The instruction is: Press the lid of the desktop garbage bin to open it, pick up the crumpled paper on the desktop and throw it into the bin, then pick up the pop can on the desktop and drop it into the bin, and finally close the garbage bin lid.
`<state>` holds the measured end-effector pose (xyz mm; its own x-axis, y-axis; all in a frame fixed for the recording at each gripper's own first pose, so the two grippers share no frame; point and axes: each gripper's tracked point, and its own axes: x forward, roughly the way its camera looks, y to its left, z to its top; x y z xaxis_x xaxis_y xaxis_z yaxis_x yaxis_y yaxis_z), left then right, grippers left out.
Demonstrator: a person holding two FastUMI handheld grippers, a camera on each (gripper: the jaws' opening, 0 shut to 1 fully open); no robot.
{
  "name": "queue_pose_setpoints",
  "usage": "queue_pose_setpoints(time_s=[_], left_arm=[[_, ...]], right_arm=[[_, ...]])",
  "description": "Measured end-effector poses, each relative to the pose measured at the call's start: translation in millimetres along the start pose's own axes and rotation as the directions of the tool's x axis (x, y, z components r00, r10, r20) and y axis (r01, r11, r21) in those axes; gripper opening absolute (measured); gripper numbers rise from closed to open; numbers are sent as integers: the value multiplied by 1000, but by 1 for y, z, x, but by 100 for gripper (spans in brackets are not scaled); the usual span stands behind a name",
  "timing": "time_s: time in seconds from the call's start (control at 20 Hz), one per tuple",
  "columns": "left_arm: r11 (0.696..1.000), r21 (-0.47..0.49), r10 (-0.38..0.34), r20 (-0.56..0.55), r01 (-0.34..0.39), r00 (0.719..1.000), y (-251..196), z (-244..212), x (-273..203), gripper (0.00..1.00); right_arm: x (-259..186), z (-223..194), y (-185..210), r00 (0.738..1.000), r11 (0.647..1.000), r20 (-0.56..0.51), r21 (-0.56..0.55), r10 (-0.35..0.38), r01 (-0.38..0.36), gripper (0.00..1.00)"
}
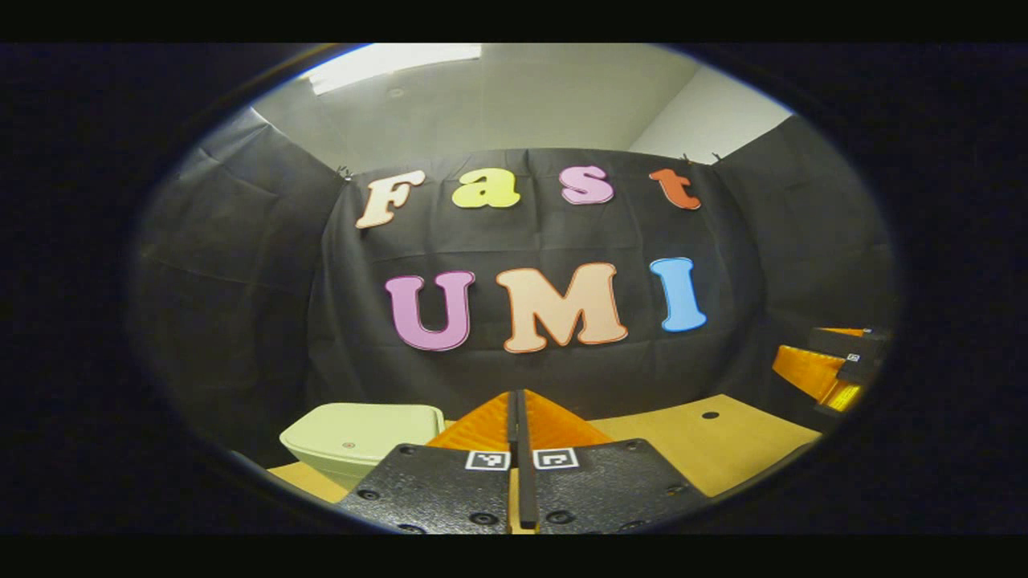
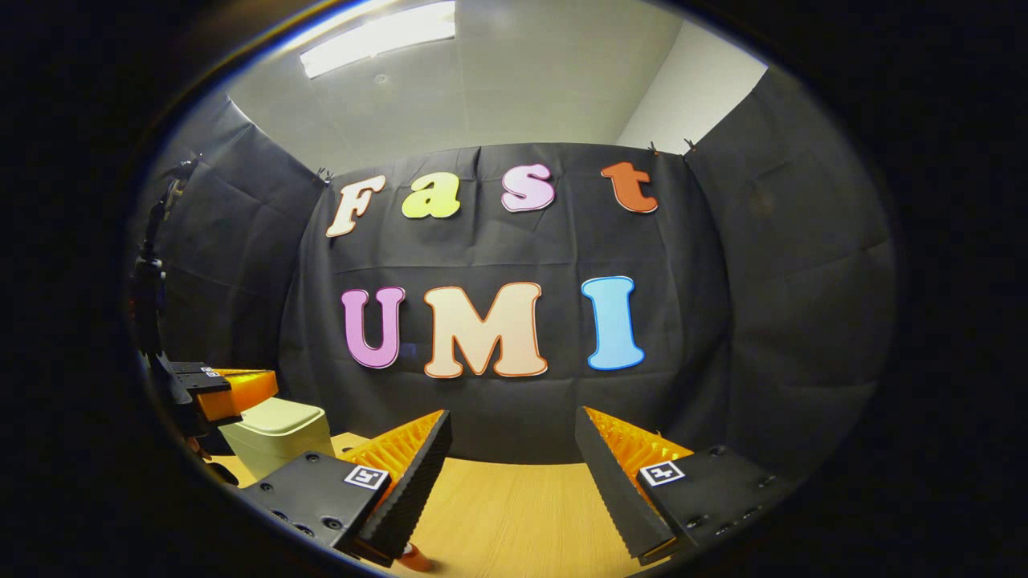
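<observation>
1. Left gripper view: the left tool (image 1: 518,417) rides at the bottom centre of the frame with its two fingers pressed together and nothing between them.
2. At the lower left of that view the garbage bin (image 1: 361,437) stands on the table (image 1: 723,449), its lid down and flat. The same bin (image 2: 277,433) sits at the lower left of the right gripper view, lid likewise down, with the left tool (image 2: 233,389) just above and beside it.
3. The right tool (image 2: 514,449) has its fingers well apart, empty, over bare table (image 2: 514,514) at the bottom of its frame.
4. A small reddish thing (image 2: 414,555) peeks out under the right tool's left finger at the bottom edge; it may be the pop can, but too little shows to be sure. I cannot place the crumpled paper.
5. Judgement: with the lid shut and both tools empty, this reads either as the very start, before the lid press, or the very end. The reddish thing, if it is the can, favours the start, with every step left to do.
</observation>
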<state>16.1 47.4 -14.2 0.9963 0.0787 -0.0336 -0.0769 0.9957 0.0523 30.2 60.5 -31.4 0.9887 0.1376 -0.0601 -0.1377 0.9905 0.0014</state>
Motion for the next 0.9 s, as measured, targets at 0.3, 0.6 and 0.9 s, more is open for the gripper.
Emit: queue_pose_setpoints(time_s=[0.3,0.6,0.9], left_arm=[[999,-11,52,-22,-52,998,34,-13,1,0],[989,28,145,-71,-144,987,86,-38,2,0],[979,44,205,-122,-201,971,137,-68,10,0]], right_arm=[[4,-5,23,1000,1000,-14,-8,26,-26,97],[8,-7,49,999,999,-20,-26,43,-43,97],[7,-19,76,997,998,-54,-34,48,-50,97]])
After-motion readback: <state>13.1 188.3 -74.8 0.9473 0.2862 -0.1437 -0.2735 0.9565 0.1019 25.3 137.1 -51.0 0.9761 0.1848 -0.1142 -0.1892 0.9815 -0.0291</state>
